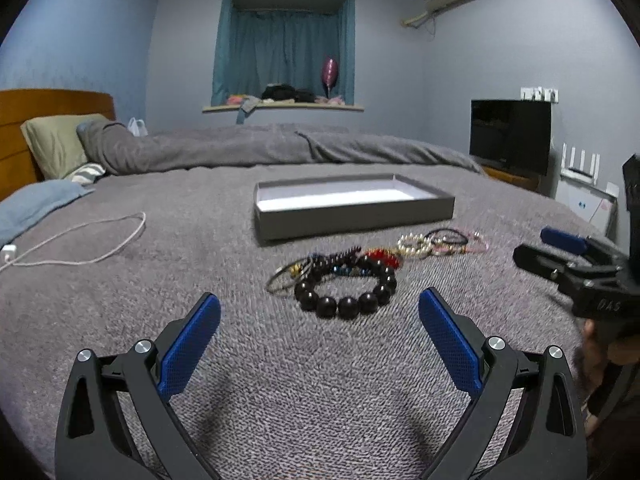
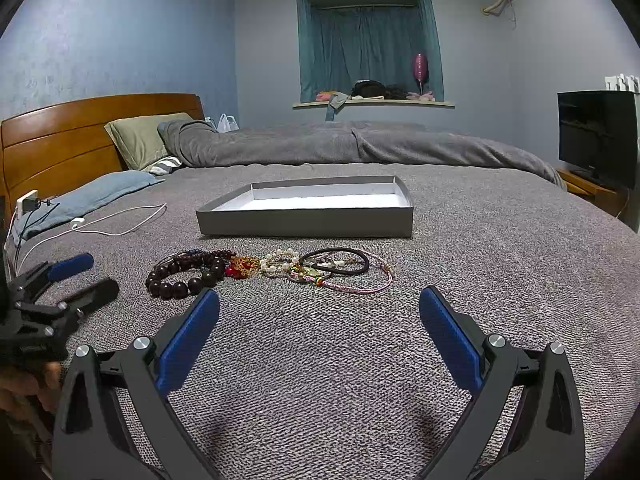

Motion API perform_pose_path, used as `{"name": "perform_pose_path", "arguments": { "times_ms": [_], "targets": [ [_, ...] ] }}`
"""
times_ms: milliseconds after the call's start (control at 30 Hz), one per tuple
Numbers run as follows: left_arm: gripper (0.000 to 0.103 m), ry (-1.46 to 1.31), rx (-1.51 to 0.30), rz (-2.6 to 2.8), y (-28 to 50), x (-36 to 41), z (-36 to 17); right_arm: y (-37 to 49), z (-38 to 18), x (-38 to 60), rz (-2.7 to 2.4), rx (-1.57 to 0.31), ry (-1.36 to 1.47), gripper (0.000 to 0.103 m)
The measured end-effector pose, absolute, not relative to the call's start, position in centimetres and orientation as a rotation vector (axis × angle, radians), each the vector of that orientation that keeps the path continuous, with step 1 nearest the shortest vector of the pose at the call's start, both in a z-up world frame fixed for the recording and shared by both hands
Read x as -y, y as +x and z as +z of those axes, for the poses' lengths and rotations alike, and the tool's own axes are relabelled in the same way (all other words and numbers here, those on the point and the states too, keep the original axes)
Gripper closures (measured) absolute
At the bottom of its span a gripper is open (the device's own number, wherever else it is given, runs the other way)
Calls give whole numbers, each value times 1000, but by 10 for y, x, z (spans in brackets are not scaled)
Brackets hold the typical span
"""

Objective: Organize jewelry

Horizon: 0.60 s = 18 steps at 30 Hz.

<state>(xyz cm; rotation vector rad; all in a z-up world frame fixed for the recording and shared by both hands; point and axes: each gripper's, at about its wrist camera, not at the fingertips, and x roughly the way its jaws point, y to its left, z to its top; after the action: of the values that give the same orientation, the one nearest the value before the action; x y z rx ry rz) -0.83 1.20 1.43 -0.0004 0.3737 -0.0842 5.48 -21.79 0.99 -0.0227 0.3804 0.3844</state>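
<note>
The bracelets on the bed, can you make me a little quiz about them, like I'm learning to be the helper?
1. True or false: the grey tray already has jewelry in it.
2. Which piece lies nearest the left gripper? A) the big dark bead bracelet B) the pink cord bracelet C) the pearl bracelet
3. Fill in: the jaws of the right gripper are ____, holding nothing.

Key: 1. False, its white inside looks bare, and all the pieces lie on the grey blanket in front of it. 2. A. 3. open.
</note>
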Motion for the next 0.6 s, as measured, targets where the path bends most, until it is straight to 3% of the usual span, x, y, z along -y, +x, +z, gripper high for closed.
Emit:
{"name": "perform_pose_path", "arguments": {
  "times_ms": [600],
  "targets": [
    [5,-4,-416,-110,-2,-9,8,55,10,218,384,-380,-23,5]
  ]
}}
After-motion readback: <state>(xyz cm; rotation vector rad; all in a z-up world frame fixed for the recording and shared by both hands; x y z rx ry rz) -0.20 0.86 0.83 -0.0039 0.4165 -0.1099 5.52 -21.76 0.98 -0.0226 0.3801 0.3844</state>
